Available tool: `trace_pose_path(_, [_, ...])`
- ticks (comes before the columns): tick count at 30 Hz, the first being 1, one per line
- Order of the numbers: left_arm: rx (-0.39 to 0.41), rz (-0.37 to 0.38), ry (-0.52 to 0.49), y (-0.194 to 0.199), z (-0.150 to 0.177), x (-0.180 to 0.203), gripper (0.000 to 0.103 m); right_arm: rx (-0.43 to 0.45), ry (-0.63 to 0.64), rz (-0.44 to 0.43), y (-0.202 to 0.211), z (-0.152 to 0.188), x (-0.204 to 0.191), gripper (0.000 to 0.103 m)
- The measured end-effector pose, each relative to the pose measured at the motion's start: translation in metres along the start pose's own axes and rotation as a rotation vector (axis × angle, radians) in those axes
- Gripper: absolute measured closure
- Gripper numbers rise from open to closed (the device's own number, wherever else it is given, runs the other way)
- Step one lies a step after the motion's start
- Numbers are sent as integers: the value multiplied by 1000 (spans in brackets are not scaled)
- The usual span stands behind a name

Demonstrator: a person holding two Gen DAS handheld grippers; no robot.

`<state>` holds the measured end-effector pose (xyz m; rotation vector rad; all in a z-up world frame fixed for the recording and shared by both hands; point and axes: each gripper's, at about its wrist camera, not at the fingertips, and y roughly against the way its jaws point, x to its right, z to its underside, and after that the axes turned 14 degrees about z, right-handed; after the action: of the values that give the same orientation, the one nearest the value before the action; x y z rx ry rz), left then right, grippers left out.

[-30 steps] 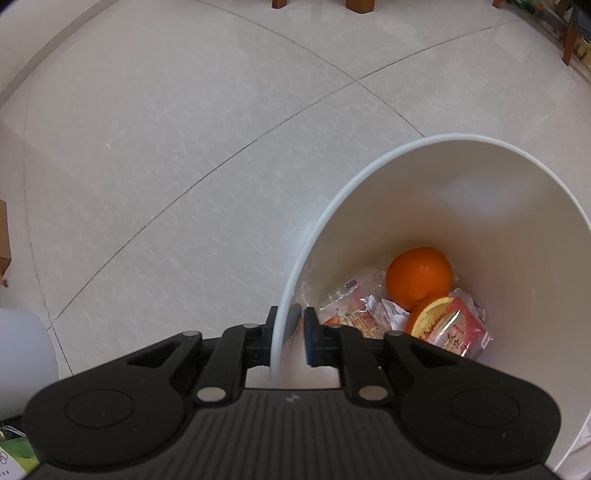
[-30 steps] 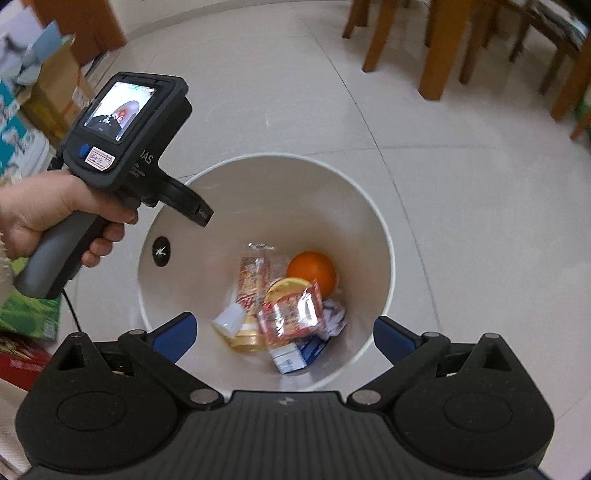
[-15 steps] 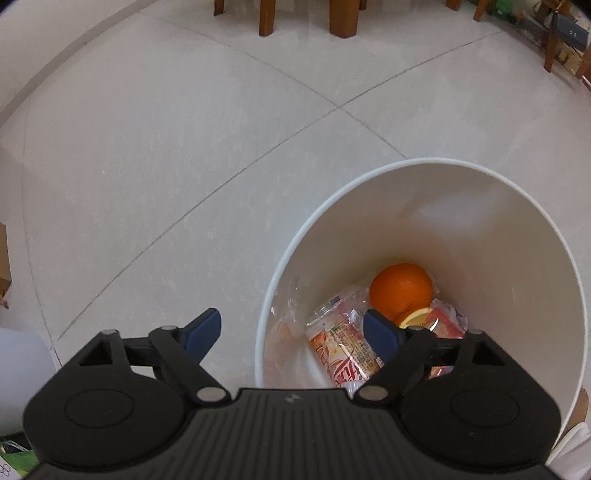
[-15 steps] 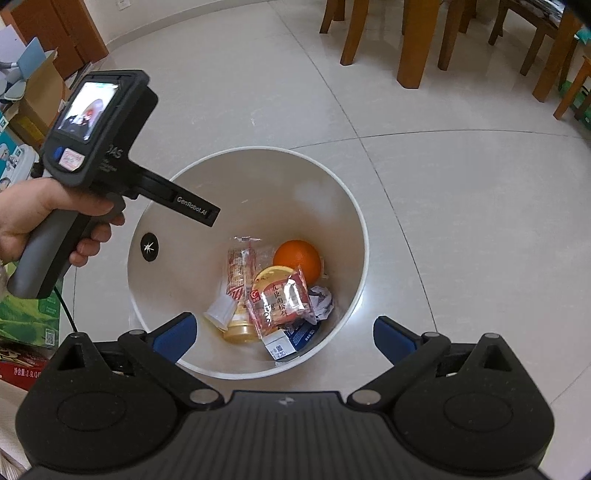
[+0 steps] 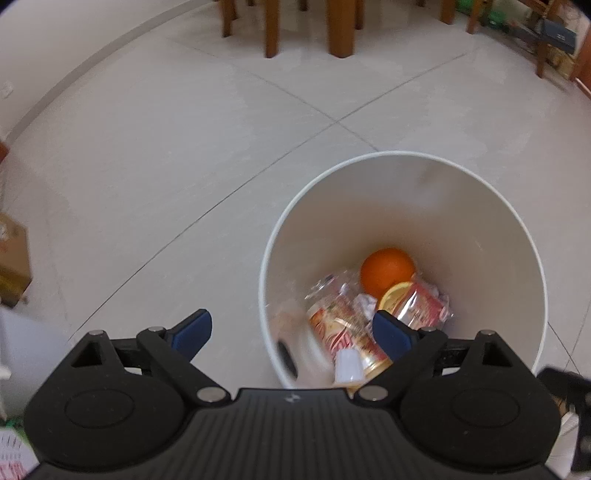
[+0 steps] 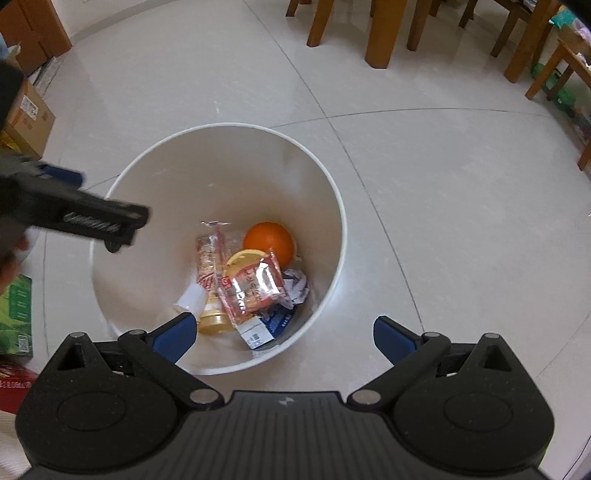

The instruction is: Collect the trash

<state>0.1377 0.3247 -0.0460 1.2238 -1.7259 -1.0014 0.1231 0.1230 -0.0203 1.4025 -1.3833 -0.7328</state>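
A white round trash bin [image 5: 443, 221] stands on the tiled floor. It holds an orange [image 5: 388, 271], a red snack packet [image 5: 421, 306], a clear wrapper, a small white cup and other scraps. My left gripper [image 5: 290, 328] hovers above the bin's near left rim; its jaws are opening wide and the pads press on nothing. In the right wrist view the bin [image 6: 221, 177] lies just ahead, with the orange [image 6: 269, 242] and red packet [image 6: 255, 288] inside. My right gripper [image 6: 284, 334] stands open over the near rim, holding nothing. One black finger [image 6: 110, 221] of the left gripper shows blurred at the left.
Wooden chair and table legs [image 5: 340, 26] stand beyond the bin, also at the top of the right wrist view as wooden legs [image 6: 380, 37]. A cardboard box [image 6: 29, 118] and a green carton [image 6: 14, 317] sit to the left. Bare tiled floor [image 6: 461, 203] lies to the right.
My left gripper let go of the bin's rim, opened wide and lifted up and away; in the right wrist view it slid toward the left edge. The right gripper barely moved.
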Motion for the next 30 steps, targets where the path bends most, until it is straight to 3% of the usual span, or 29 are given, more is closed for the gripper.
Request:
trace_pose_path(10, [20,-21,175,52,51,16,9,-15,-79,46,13,14,9,0])
trace_pose_path(16, [20,-56,281,86,74,28,9,34,-71,53,42,23,10,0])
trace_pose_path(30, [66,-97,296,145,88,66,9,53,-156,4,96,41,30,0])
